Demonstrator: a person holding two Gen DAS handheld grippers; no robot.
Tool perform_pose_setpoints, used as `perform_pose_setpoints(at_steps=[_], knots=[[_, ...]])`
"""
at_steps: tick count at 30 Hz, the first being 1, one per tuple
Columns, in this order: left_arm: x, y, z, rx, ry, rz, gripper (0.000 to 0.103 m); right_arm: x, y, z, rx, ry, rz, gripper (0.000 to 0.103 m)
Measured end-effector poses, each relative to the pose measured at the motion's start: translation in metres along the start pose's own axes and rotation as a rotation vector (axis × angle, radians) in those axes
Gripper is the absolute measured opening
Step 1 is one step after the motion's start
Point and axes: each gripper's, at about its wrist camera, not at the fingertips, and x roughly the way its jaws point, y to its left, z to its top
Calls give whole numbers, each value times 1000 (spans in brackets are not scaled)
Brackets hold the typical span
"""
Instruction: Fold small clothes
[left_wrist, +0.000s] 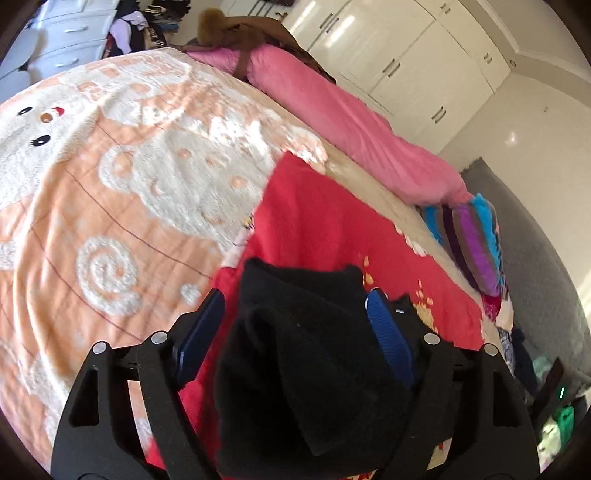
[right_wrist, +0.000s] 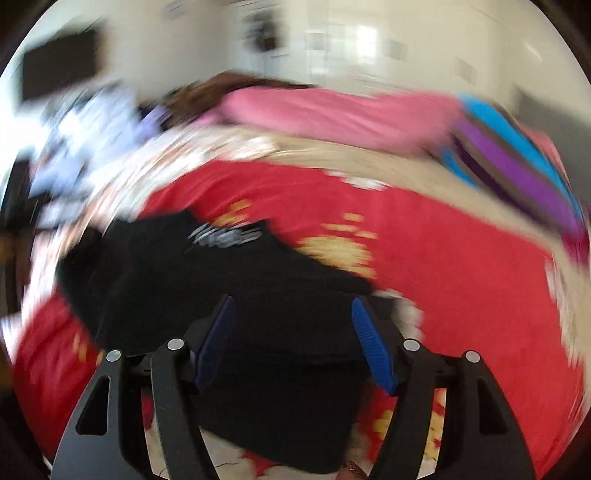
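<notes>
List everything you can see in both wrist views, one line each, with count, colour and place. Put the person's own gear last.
black garment: one, black, lying on the red blanket, bunched between the left jaws
red blanket: one, red with yellow print, on the bed
peach blanket: one, peach and white, beside the red one
pink quilt: one, pink, rolled along the far edge
striped pillow: one, blue and purple, at the quilt's end
wardrobe: white, behind the bed
left gripper: black, blue pads
right gripper: open above the garment

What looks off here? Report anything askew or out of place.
The black garment is bunched in a lump between the left gripper fingers, not flat on the red blanket. The right wrist view is motion-blurred; the right gripper stands open over it.
</notes>
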Motion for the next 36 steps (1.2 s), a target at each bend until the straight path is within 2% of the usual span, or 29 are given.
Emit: perform_pose_setpoints(at_steps=[3,6,8,10,14,15,16,18,19,21,25,27,29,34,35,36], knots=[[-6,4,4,9,-19,39,71,16,54,-3,-184,51,54,66],[-8,-6,6,87,-8,87,77,34,91,-7,-306,95,34,67],[-8,-15,6,153,1,126,82,45,102,-8,-339,132,42,67],[-8,-24,4,216,0,158,88,55,111,-9,-383,152,5,67],[-9,-34,0,264,-3,159,93,69,117,-9,-442,171,-25,69],[-10,-34,0,261,-3,156,93,71,116,-6,-437,165,-28,66],[-10,-34,1,254,-3,154,93,72,114,-3,-417,163,-23,62],[-11,-29,3,229,-5,153,93,71,107,6,-357,155,4,33],[-12,-27,4,214,-8,150,93,71,105,10,-337,147,14,27],[-15,-24,6,193,-18,148,93,68,102,21,-306,129,17,2],[-16,-16,9,157,-27,153,93,68,90,51,-217,96,32,2],[-16,-13,10,143,-26,152,93,75,85,71,-197,80,9,2],[-16,-12,10,136,-26,148,93,87,80,86,-187,84,-20,2],[-12,-10,10,133,-8,148,93,124,55,113,-71,135,-83,5],[-12,-9,10,132,-4,148,93,124,49,116,-46,126,-87,12],[-12,-8,10,129,-2,149,93,121,44,118,-22,114,-97,27]])
